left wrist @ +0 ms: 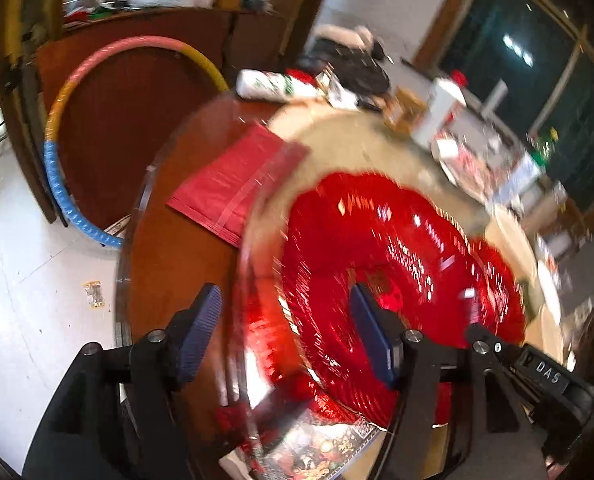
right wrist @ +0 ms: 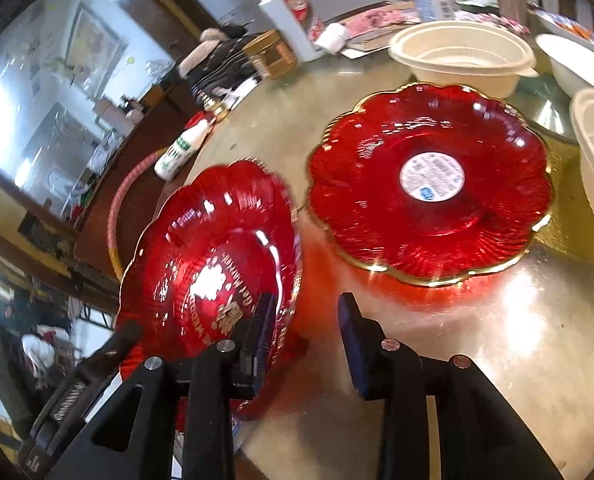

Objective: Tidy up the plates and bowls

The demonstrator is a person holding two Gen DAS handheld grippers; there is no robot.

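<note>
In the right wrist view, the right gripper [right wrist: 303,334] is seen partly open, its left pad lying against the near rim of a tilted red plate [right wrist: 213,264] while the right pad stands clear over bare tabletop; nothing is clamped between the pads. That plate is glassy and ribbed, scalloped at a gilt edge, with white lettering at its centre, and its far rim is raised off the table [right wrist: 497,340]. Just beyond it, apart by a narrow gap, a second red plate [right wrist: 431,184] of the same make lies flat, a round white label at its middle. Bare, glossy tabletop is left open to the right of the gripper and in front of the flat plate. Farther back, a cream bowl [right wrist: 463,58] stands just behind the flat plate, and further cream bowls are crowded at the right edge. In the blurred left wrist view, the left gripper [left wrist: 283,334] is held wide open astride the plate's rim, one pad outside it and one over its well, with no grip visible. A red mat [left wrist: 237,184] lies beyond, near the table's rounded edge, and a hoop [left wrist: 57,128] leans past that edge.
</note>
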